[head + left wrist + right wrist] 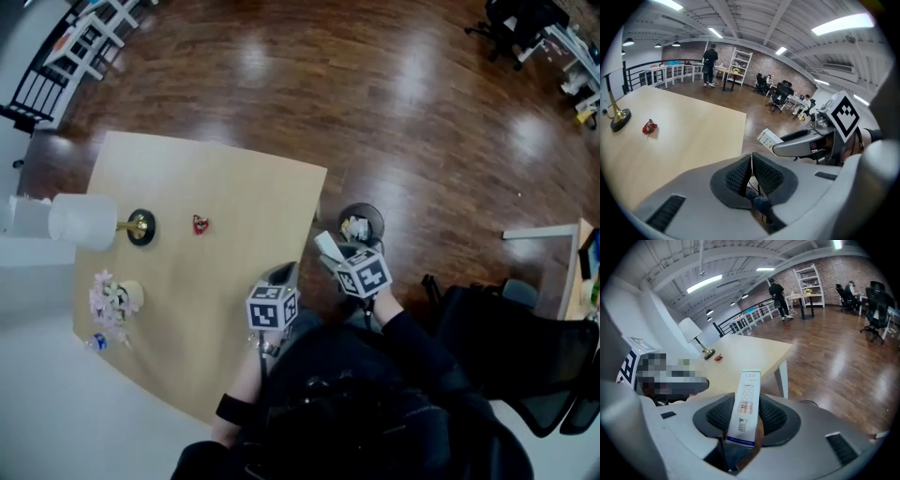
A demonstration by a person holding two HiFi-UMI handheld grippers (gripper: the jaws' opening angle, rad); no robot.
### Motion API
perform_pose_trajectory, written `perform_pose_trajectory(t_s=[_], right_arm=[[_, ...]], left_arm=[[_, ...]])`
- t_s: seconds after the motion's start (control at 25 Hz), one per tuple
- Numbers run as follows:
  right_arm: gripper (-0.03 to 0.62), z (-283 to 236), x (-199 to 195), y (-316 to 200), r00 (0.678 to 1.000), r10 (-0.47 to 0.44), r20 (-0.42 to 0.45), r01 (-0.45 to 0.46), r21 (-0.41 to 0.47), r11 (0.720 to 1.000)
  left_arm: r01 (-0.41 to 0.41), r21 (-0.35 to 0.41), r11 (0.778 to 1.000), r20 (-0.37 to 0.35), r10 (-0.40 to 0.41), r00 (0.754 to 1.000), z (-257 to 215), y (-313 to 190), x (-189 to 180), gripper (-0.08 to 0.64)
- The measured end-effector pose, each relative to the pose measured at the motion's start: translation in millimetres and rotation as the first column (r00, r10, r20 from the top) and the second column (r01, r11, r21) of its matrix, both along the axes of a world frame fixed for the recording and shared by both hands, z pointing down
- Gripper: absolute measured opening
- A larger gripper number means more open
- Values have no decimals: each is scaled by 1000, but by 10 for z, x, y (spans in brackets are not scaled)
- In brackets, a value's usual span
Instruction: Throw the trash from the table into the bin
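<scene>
My right gripper [746, 401] is shut on a white LED bulb box [744, 413], which stands upright between its pads. In the head view this gripper [336, 258] holds the box [326, 245] just off the table's right edge, beside a round black bin [362, 225] that has crumpled trash in it. My left gripper [751, 158] is shut with nothing between its pads. It hangs at the table's right edge [284, 275]. A small red wrapper [200, 224] lies on the light wood table [234, 187]. The same wrapper [648, 126] shows in the left gripper view.
A white-shaded lamp [82, 220] with a brass base [141, 227] stands at the table's left end, with a small vase of flowers [112, 298] nearby. A black office chair [525, 356] is at the right. A person [710, 64] stands by far shelves.
</scene>
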State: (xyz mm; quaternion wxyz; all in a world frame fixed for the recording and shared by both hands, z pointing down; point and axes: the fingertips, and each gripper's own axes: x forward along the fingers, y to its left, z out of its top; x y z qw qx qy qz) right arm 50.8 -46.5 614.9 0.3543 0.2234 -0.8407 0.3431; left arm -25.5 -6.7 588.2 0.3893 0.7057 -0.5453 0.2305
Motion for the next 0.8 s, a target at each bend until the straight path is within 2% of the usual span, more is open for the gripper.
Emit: perform_pose_trajectory(t_s=[0.24,0.44,0.8], right_arm=[[176,201,412,-110,998,69,-9,-70,-32,997],[176,520,789,-212,991,122,-56,-125,-55,991],[176,1467,1080,-387,985,135,-104,-146,-103,984]], left_arm=[[-89,-28,996,8,89,996,139,-238,426,14],[-139,-69,988,6,140,990,396,-427,782,15],[-121,-102,987,-47,116,992,1064,-768,1232,15]])
